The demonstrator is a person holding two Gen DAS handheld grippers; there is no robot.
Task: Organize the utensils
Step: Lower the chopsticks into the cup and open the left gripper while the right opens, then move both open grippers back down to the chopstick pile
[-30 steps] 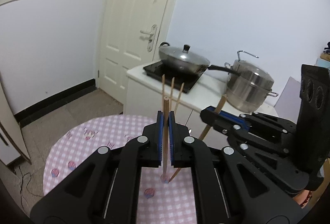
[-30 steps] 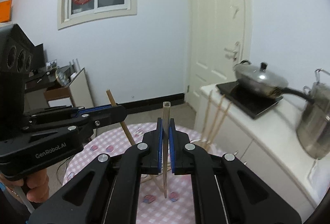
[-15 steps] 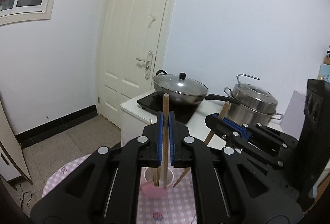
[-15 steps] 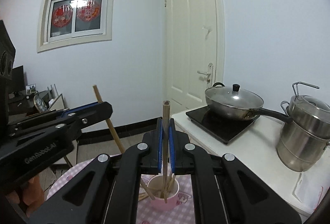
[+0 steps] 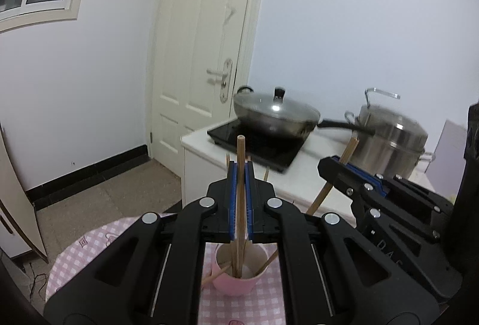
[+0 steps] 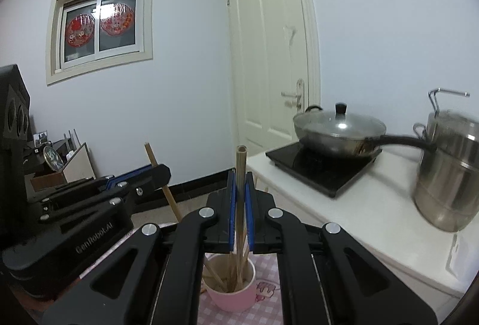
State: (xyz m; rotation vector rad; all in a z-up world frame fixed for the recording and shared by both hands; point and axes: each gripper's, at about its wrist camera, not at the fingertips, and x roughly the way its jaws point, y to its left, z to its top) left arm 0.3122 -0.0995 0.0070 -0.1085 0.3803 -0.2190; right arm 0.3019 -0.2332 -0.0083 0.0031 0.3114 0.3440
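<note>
Left gripper [image 5: 239, 199] and right gripper [image 6: 239, 205] each pinch a chopstick [image 5: 240, 190] upright over the pink cup [image 6: 232, 295]. Tips apparently inside; crowded sticks could tip it.

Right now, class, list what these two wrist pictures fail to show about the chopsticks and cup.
- Pink cup, left wrist view: its sides are hidden by the left gripper.
- Held chopstick, right wrist view: whether its tip reaches the cup bottom can't be told.
- Wok: blurred.
</note>
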